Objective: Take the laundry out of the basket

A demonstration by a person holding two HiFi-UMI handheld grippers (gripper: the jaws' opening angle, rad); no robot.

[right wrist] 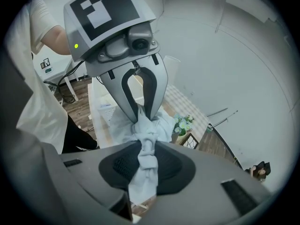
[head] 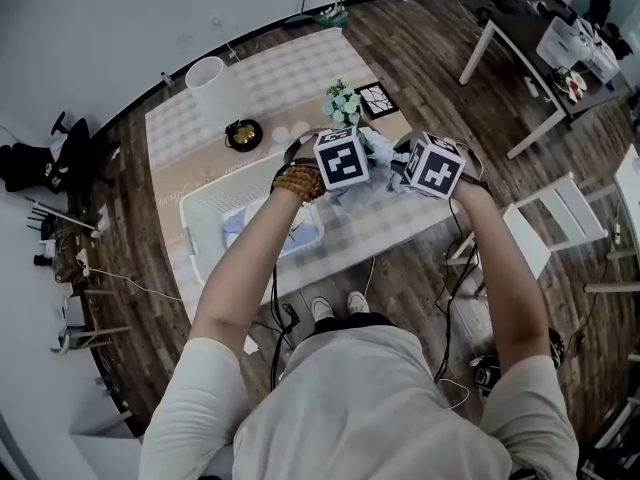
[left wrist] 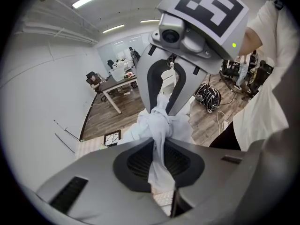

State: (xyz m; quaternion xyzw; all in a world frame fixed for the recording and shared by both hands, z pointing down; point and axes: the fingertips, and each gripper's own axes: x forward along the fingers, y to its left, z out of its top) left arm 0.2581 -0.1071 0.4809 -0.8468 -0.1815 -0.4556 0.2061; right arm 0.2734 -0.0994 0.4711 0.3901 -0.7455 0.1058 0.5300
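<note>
A pale blue-white garment (head: 374,152) is stretched between my two grippers above the table. The left gripper (head: 350,171) and the right gripper (head: 405,173) face each other close together, to the right of the basket. In the left gripper view my own jaws are shut on a twisted strip of the garment (left wrist: 158,165), and the right gripper (left wrist: 161,110) opposite pinches the same cloth. The right gripper view shows the mirror of this: the garment (right wrist: 143,165) is clamped in its jaws, with the left gripper (right wrist: 140,112) opposite. A white laundry basket (head: 205,206) on the table's left still holds light blue laundry (head: 252,230).
On the checked tablecloth behind the grippers stand a small flower pot (head: 343,103), a dark picture frame (head: 377,99), a dark bowl (head: 243,135) and a white cylinder (head: 215,88). A white chair (head: 555,218) stands at the right. Cables lie on the wooden floor.
</note>
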